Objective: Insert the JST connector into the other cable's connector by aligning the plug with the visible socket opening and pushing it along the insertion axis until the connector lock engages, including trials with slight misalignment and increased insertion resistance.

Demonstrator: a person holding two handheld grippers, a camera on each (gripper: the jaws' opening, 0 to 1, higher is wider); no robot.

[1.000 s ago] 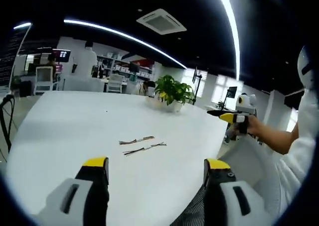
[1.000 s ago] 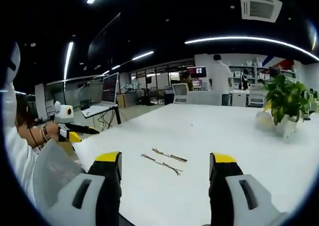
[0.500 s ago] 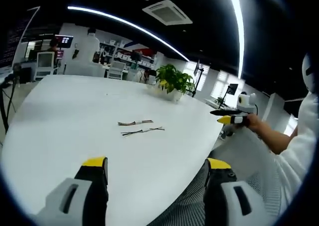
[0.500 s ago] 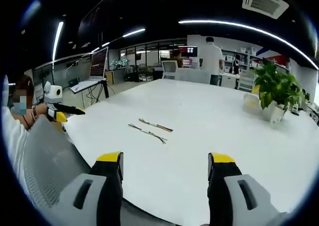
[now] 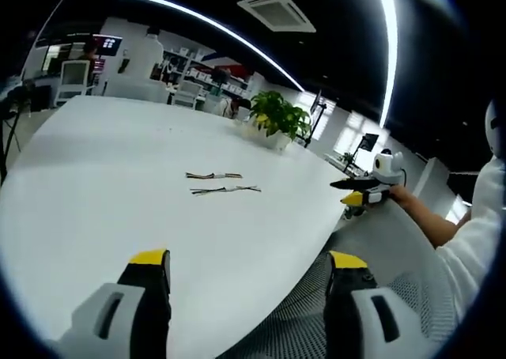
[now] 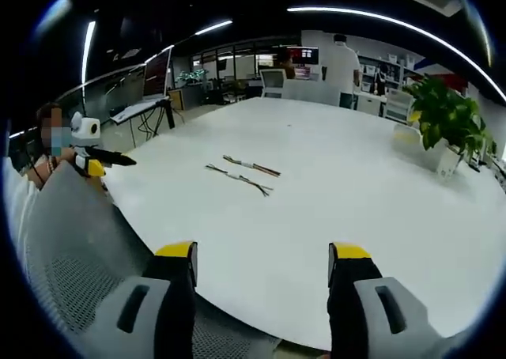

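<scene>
left gripper (image 5: pixel 247 266) jaws apart; right gripper (image 6: pixel 262 256) likewise

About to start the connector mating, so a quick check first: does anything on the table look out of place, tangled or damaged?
Nothing stands out. The two cables lie apart, side by side on the white table, untangled. The potted plant stands upright near the far edge. Both tools, left and right, are open and empty.
</scene>
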